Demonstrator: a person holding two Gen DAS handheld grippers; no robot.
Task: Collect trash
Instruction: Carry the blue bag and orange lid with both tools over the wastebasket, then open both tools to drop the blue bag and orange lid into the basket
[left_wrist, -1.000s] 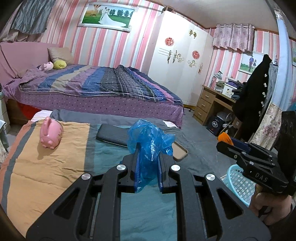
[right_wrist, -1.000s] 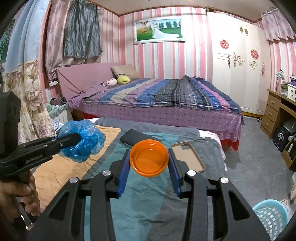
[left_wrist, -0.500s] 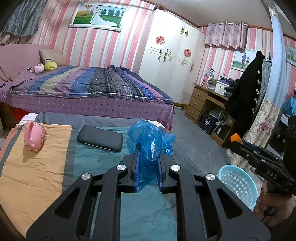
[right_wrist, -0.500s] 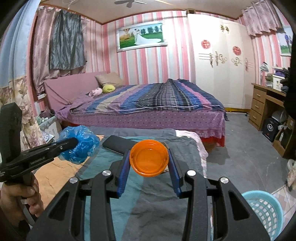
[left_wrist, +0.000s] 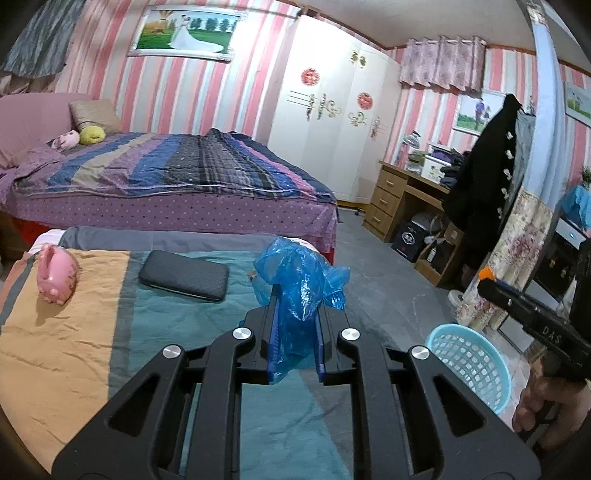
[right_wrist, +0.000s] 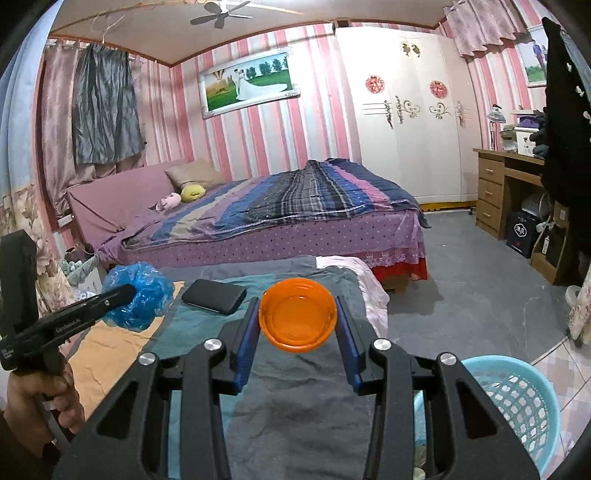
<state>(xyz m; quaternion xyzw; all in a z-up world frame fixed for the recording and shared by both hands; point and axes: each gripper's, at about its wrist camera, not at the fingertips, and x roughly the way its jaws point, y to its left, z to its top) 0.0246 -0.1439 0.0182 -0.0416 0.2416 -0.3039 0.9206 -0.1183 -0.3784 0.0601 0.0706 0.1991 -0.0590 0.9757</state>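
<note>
I have both loads in hand: my left hand-held gripper (left_wrist: 295, 334) is clenched on the crumpled blue bag (left_wrist: 301, 291), my right hand-held gripper (right_wrist: 297, 332) grips the orange lid (right_wrist: 297, 319) across its rim. The blue basket (right_wrist: 517, 398) sits on the floor off the bed's (right_wrist: 295, 406) right edge, below and right of both, nearer my right hand. Both point slightly downward over the bed.
</note>
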